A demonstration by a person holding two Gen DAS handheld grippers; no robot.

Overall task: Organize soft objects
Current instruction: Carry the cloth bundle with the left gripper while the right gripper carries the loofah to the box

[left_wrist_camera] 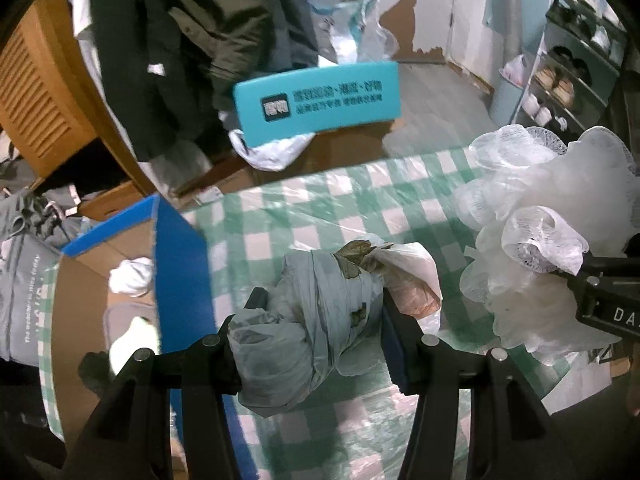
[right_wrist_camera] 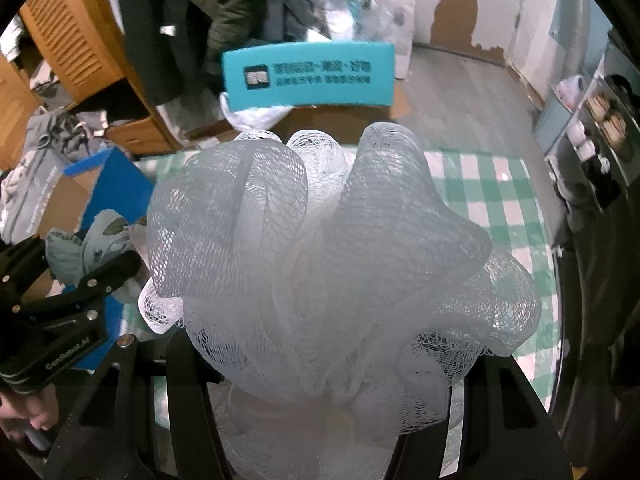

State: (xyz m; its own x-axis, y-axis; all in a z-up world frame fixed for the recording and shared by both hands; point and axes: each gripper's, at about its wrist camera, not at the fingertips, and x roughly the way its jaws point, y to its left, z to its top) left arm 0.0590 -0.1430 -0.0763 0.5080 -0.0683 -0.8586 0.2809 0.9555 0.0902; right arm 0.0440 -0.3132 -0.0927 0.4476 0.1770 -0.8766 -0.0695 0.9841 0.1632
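Between left fingers (left_wrist_camera: 256,300) — bundled cloth (left_wrist_camera: 320,320), clamped

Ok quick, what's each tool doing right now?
Left tool: closed on the rolled grey cloth bundle.
Right tool: closed on the white mesh bath pouf.

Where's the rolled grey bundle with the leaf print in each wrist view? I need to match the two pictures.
Left wrist view: the grey bundle sits at bottom centre, clamped in the left hand-held gripper, above the green checked cloth.
Right wrist view: the same bundle shows at the left edge, beside the mesh sponge.
Shared landmark: the teal sign at upper centre in both.
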